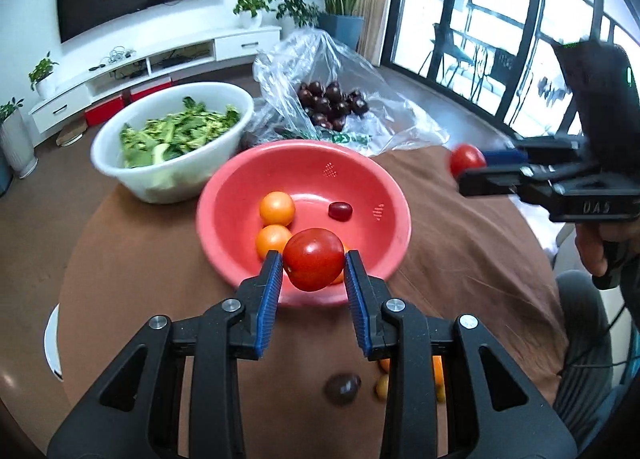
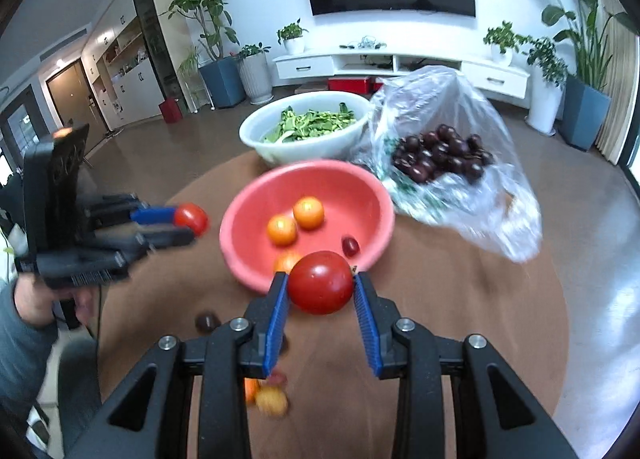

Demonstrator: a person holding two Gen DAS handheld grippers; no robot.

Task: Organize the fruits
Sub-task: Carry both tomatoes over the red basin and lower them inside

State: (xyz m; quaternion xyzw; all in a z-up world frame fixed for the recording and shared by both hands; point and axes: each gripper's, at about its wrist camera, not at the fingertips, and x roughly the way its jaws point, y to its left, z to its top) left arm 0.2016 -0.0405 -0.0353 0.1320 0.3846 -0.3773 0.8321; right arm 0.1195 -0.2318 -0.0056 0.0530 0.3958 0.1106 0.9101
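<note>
A pink bowl (image 1: pixel 248 179) sits on the brown table and holds orange fruits (image 1: pixel 277 208) and a dark red grape (image 1: pixel 340 210); it also shows in the right wrist view (image 2: pixel 360 183). My left gripper (image 1: pixel 312 271) is shut on a red tomato (image 1: pixel 313 259) above the bowl's near rim. My right gripper (image 2: pixel 320 291) is shut on another red tomato (image 2: pixel 320 282) just before the bowl's near rim. The right gripper also shows in the left wrist view (image 1: pixel 466 171), right of the bowl. The left gripper shows in the right wrist view (image 2: pixel 188 225), left of the bowl.
A white bowl of green leaves (image 1: pixel 172 131) stands behind the pink bowl. A clear plastic bag of dark fruits (image 1: pixel 332 103) lies behind to the right. Loose fruits (image 1: pixel 343 388) lie on the table (image 1: pixel 460 239) under the grippers, also in the right wrist view (image 2: pixel 272 400).
</note>
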